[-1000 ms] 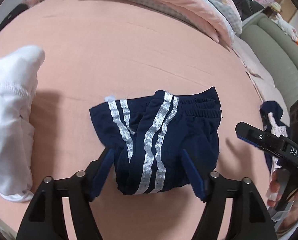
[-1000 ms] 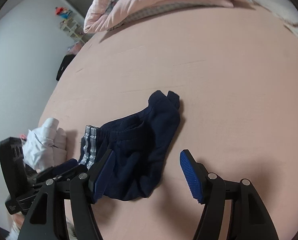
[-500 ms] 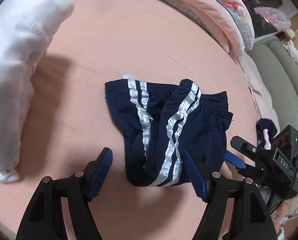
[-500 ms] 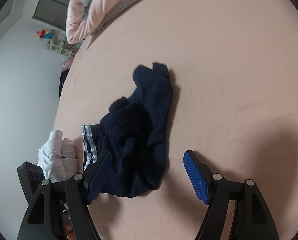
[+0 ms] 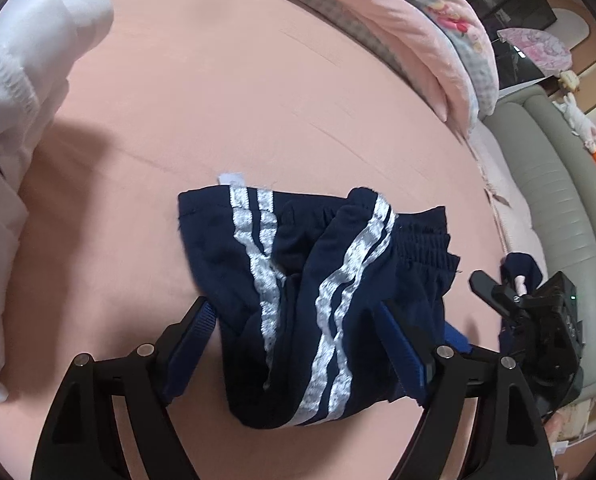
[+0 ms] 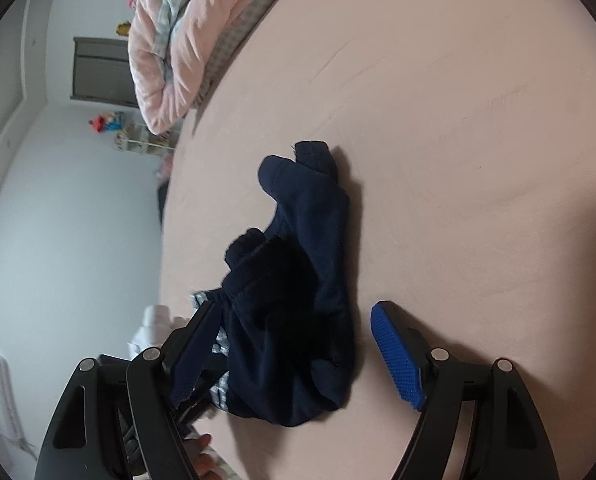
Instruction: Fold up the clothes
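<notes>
Folded navy shorts (image 5: 322, 292) with white side stripes lie in a bundle on the pink bed sheet (image 5: 225, 92). My left gripper (image 5: 298, 340) is open, its blue-padded fingers straddling the near end of the shorts. In the right wrist view the shorts (image 6: 293, 300) show their plain navy side. My right gripper (image 6: 293, 352) is open, its fingers on either side of the bundle's near end. The right gripper also shows at the right edge of the left wrist view (image 5: 538, 320).
White clothes (image 5: 13, 120) are piled at the left of the bed. A rolled pink quilt (image 5: 410, 28) lies along the far edge, also seen in the right wrist view (image 6: 177, 40). A grey-green sofa (image 5: 558, 184) stands beyond the bed's right side. A small navy garment (image 5: 522, 268) lies at the bed's right edge.
Both grippers have moved in closer to the shorts, so that their open fingers now straddle the bundle's ends. The right wrist view has tilted. The shorts have not moved.
</notes>
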Tool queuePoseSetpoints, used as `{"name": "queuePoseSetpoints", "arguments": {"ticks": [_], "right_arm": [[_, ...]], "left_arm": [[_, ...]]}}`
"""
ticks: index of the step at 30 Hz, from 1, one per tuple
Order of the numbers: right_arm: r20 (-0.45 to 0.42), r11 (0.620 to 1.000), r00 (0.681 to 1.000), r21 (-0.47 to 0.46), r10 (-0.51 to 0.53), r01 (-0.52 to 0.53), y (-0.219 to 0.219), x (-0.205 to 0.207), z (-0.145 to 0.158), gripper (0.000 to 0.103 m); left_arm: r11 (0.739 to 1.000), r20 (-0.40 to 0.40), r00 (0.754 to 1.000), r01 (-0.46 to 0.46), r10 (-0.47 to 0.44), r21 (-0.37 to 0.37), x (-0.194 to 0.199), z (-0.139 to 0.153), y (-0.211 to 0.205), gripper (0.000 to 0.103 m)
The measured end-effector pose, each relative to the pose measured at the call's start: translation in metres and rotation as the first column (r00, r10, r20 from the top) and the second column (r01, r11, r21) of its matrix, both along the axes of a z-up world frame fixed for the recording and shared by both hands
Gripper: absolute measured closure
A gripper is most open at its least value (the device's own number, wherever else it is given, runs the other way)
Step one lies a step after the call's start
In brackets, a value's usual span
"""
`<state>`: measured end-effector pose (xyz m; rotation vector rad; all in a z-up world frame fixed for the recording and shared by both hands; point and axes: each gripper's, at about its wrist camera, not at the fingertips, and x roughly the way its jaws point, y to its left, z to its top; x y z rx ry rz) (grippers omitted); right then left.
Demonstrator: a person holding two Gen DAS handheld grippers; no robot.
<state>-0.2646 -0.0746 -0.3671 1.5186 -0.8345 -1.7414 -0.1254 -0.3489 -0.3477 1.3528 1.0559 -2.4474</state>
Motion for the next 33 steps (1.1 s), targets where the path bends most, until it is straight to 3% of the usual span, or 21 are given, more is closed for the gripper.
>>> {"name": "queuePoseSetpoints", "arguments": {"ticks": [10, 16, 18, 19, 22, 27, 29, 33], "right_arm": [[-0.020, 0.996, 0.996, 0.013, 0.085, -0.085, -0.031, -0.004, -0.002, 0.025], [-0.026, 0.998, 0.998, 0.001, 0.061, -0.061, -0.033, -0.003, -0.005, 0.025], [-0.022, 0.998, 0.998, 0.028, 0.051, -0.050, -0.034, -0.003, -0.006, 0.031], [-0.020, 0.998, 0.999, 0.043, 0.045, -0.044, -0.034, -0.003, -0.006, 0.034], [-0.033, 0.994, 0.998, 0.098, 0.045, -0.041, -0.037, -0.002, -0.005, 0.046], [-0.046, 0.990, 0.998, 0.140, 0.040, -0.033, -0.034, -0.001, -0.007, 0.068], [-0.063, 0.986, 0.997, 0.160, 0.054, -0.044, -0.034, 0.001, -0.007, 0.072], [-0.079, 0.986, 0.994, 0.158, 0.071, -0.057, -0.035, 0.003, -0.005, 0.068]], "left_arm": [[0.994, -0.044, 0.999, 0.018, -0.014, 0.111, -0.013, -0.005, -0.006, 0.022], [0.996, -0.043, 0.999, 0.013, -0.009, 0.089, -0.004, -0.005, -0.001, 0.022], [0.996, -0.039, 0.999, -0.006, 0.009, 0.084, -0.001, -0.005, 0.000, 0.022], [0.996, -0.038, 0.999, -0.016, 0.019, 0.085, -0.002, -0.005, 0.001, 0.024], [0.993, -0.020, 1.000, -0.011, 0.014, 0.121, -0.011, -0.006, 0.007, 0.045], [1.000, 0.029, 1.000, -0.008, 0.008, -0.007, -0.020, -0.006, 0.019, 0.056], [1.000, 0.029, 0.999, -0.019, 0.019, 0.000, -0.019, -0.008, 0.017, 0.057], [0.999, 0.035, 0.999, -0.037, 0.036, 0.011, -0.017, -0.010, 0.013, 0.062]]}}
